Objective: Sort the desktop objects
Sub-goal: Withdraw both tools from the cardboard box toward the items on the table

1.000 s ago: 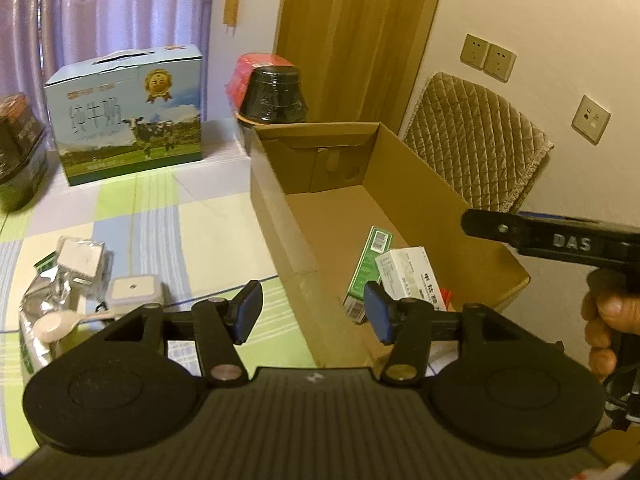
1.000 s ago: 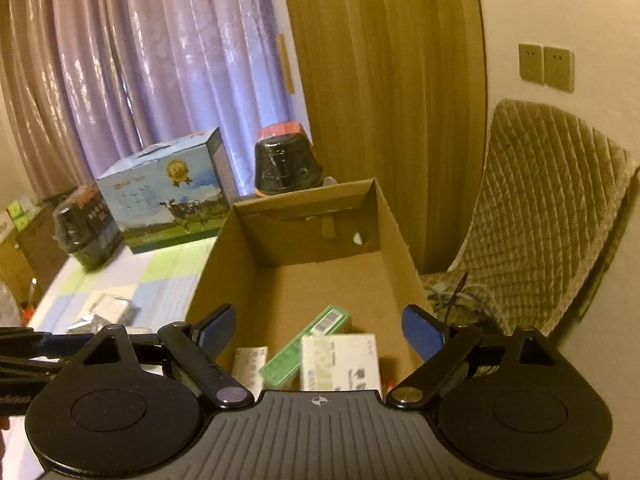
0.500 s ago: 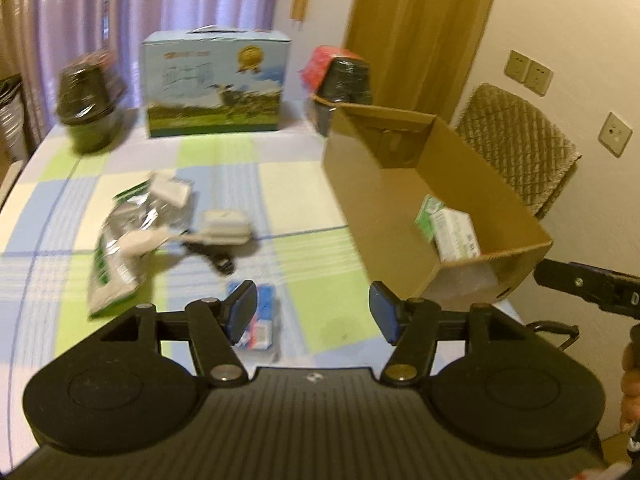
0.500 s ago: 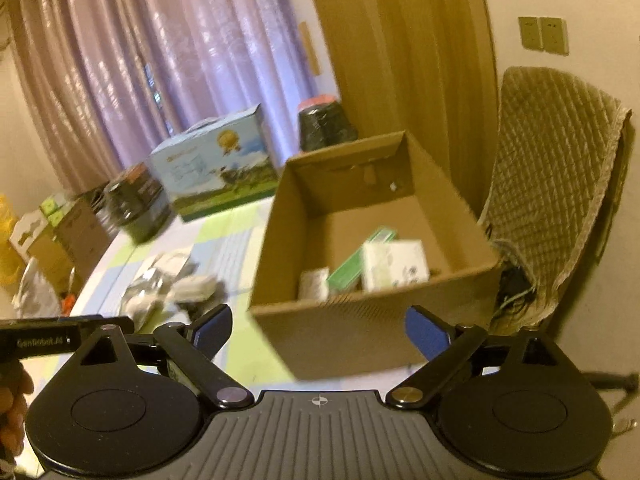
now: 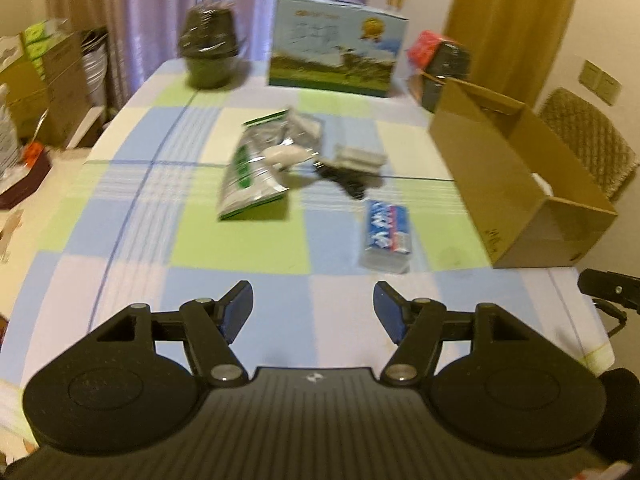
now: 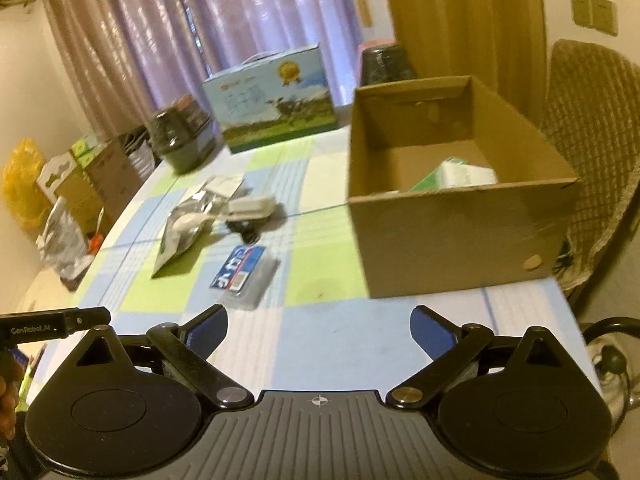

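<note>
Right now both of my tools are empty and held low over the near edge of the table (image 5: 120, 240): the left tool (image 5: 313, 306) has its fingers spread apart with nothing between them, and the right tool (image 6: 319, 326) is spread wider still, also bare. Nearest to me lies the blue-and-white packet (image 5: 386, 232), flat on the checked cloth, just ahead and slightly right of the left tool, ahead and to the left of the right one; its long axis runs roughly near-to-far in the left view, so I judge either tool could close across its short width, and the left looks marginally better lined up. Beyond it sits a loose cluster: a silver-and-green foil pouch (image 5: 256, 172) with a white spoon (image 5: 286, 156) resting on it, then a white block (image 5: 358, 156) against something small and black that I cannot identify through the blur. To the right stands the open cardboard box (image 6: 460, 248), which already holds a green carton (image 6: 428, 182) and a white carton (image 6: 468, 174). At the far edge are a milk gift box (image 5: 336, 60) and dark wrapped tubs (image 5: 210, 54).
</note>
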Demonstrator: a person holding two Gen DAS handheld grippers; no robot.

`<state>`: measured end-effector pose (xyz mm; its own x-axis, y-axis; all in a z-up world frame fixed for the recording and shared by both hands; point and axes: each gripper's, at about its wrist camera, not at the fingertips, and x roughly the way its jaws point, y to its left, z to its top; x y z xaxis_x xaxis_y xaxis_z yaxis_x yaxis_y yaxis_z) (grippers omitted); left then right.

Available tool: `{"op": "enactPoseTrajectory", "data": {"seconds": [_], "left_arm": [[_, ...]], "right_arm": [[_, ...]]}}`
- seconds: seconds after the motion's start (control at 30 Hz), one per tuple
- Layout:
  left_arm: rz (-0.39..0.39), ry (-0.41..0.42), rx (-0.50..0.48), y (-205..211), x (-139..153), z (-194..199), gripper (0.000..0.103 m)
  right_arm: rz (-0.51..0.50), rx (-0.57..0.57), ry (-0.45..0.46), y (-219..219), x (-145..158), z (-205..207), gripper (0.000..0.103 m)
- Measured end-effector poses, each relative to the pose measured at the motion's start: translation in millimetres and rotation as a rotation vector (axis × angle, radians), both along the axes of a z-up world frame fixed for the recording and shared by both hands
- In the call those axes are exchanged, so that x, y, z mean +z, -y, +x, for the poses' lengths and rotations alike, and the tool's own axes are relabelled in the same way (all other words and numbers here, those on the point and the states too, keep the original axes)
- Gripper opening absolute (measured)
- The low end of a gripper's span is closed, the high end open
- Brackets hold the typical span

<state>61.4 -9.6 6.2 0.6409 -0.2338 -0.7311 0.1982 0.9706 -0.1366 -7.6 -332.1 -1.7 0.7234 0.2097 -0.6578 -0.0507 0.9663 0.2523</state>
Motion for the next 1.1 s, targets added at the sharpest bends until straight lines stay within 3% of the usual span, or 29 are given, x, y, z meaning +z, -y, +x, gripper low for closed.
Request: {"op": "enactPoseTrajectory", "data": {"seconds": [0.63,1.1], "left_arm": [[-0.022,-0.025,0.035,-25.4,-16.2,4.7,0.069],[0.012,-0.03,0.018,-37.1,-24.0,37.3,0.07]], "right_arm": [[-0.038,0.091,-0.034,-50.2,-13.3,27.9,0.097],[-0.056,0.134,-0.065,-81.9,-38.5,73.0,0.098]]}}
